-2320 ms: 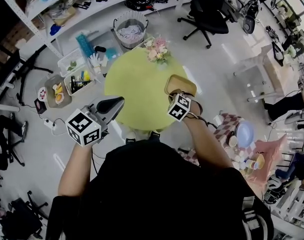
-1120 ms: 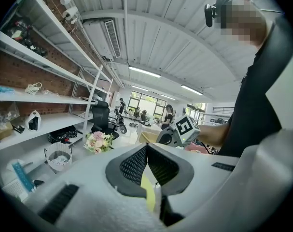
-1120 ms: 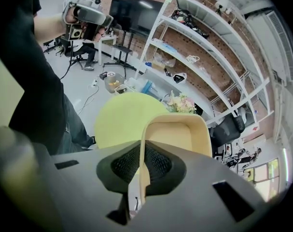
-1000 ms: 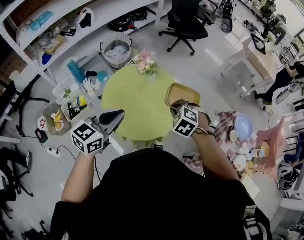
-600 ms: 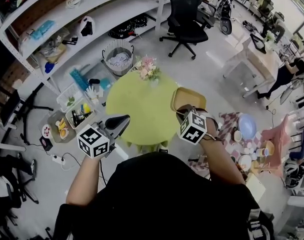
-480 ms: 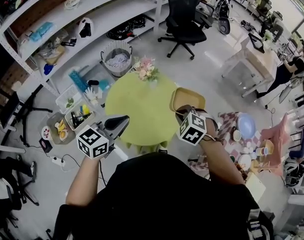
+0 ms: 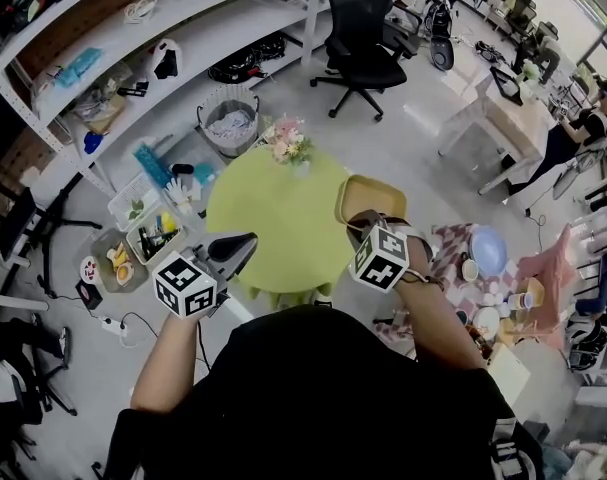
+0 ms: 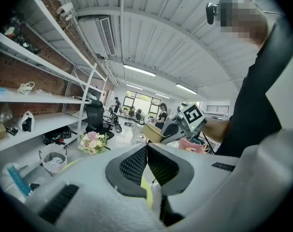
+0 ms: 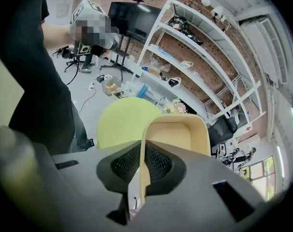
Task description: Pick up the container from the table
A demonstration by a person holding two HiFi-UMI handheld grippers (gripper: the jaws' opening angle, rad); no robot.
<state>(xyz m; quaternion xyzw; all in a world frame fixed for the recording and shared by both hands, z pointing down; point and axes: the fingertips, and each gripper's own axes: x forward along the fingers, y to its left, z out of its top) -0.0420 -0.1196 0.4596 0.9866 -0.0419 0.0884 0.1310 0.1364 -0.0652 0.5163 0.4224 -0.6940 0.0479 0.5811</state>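
The container (image 7: 371,196) is a shallow beige tub, held in the air over the right edge of the round green table (image 7: 268,213). My right gripper (image 7: 361,223) is shut on its near wall. In the right gripper view the wall stands pinched between the black pads (image 9: 158,166), and the container (image 9: 177,132) opens away from me. My left gripper (image 7: 245,243) hovers at the table's near left edge, shut with nothing in it. In the left gripper view its jaws (image 8: 146,158) meet at the tips, and the container (image 8: 153,132) and right gripper (image 8: 177,129) show beyond.
A bunch of pink flowers (image 7: 286,140) stands at the table's far edge. White shelves (image 7: 133,38), a wire basket (image 7: 228,123) and storage bins (image 7: 148,223) lie to the left. A black office chair (image 7: 358,38) stands beyond, and a small cluttered table (image 7: 488,268) stands to the right.
My right gripper has lifted the container a little higher off the table. The left gripper has stayed where it was.
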